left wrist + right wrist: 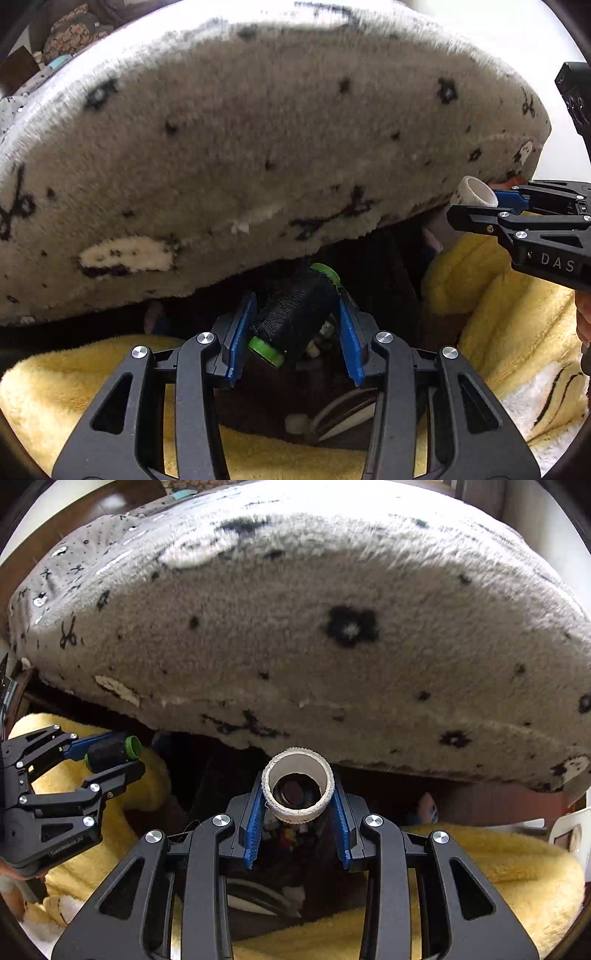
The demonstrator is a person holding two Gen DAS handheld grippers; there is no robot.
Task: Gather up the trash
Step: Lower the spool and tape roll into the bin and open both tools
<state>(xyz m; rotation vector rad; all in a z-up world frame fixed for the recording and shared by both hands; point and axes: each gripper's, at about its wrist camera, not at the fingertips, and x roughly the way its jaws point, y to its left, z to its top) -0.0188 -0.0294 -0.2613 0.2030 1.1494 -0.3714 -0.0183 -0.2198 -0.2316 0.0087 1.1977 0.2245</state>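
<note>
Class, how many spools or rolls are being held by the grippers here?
2: a black thread spool in the left gripper, a white empty roll in the right gripper.

Fleece-covered bed (258, 147), yellow blanket (498, 332)

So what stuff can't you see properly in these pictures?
- What lies below the grippers: both views show only a dark gap between yellow blanket folds, with small bits too dim to name.
- Under the fuzzy spotted blanket: it hides everything behind it.
- The black thread spool: its sides are covered by the left gripper.
- Through the white ring in the right gripper: blurry shapes only.
</note>
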